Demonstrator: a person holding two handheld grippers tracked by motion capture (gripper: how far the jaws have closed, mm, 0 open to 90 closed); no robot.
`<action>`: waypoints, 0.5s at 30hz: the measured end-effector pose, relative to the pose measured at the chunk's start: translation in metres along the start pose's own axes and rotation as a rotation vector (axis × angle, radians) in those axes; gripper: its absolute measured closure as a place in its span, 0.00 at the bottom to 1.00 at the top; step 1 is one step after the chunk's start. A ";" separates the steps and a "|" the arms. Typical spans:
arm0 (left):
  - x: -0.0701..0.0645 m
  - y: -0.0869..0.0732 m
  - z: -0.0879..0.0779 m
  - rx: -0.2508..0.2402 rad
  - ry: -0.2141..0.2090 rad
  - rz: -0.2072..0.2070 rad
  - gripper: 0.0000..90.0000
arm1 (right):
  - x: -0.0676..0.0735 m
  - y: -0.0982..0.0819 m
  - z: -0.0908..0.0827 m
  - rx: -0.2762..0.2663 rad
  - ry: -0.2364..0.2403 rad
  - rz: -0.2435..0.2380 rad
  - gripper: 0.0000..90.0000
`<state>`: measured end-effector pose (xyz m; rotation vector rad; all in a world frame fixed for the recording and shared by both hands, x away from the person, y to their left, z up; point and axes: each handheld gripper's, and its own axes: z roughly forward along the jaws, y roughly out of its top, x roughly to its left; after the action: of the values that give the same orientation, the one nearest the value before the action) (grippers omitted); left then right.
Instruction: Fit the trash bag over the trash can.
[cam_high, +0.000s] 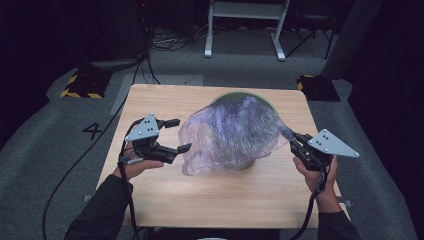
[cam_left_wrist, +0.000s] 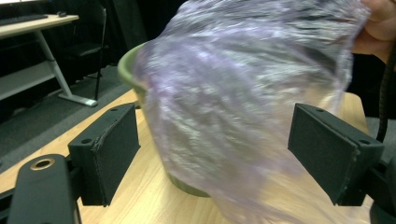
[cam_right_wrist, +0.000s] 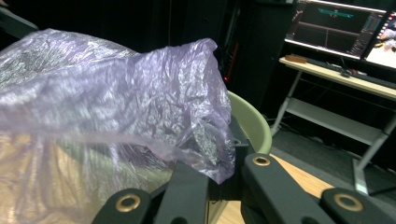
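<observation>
A person is working at a wooden desk (cam_high: 150, 200) with a gripper in each hand, fitting a thin purple bag (cam_high: 230, 132) over a green bin (cam_high: 245, 96). The right gripper (cam_high: 292, 136) is pinching the bag's edge, its jaws clamped shut on the film. The left gripper (cam_high: 178, 135) is hanging with jaws spread wide and nothing pressed between them; the bag's loose side is billowing just ahead of it. The bin is sitting between the two grippers, mostly veiled by the bag. To do this well, the left gripper probably needs to catch the loose rim opposite the right, so both can stretch the opening over the bin.
</observation>
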<state>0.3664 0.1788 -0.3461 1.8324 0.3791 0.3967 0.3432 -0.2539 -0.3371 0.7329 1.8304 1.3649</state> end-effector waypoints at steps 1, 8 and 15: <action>-0.006 0.003 0.001 0.000 -0.013 0.019 0.17 | 0.000 0.000 0.001 0.006 -0.003 -0.003 1.00; -0.036 0.020 0.013 -0.021 -0.020 0.125 0.17 | 0.001 0.002 0.009 0.042 0.007 0.003 1.00; -0.064 0.026 0.046 0.091 -0.066 0.258 0.26 | 0.003 0.002 0.017 0.079 0.033 -0.006 0.99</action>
<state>0.3317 0.1041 -0.3386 1.9857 0.1158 0.5007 0.3555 -0.2416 -0.3384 0.7483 1.9199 1.3143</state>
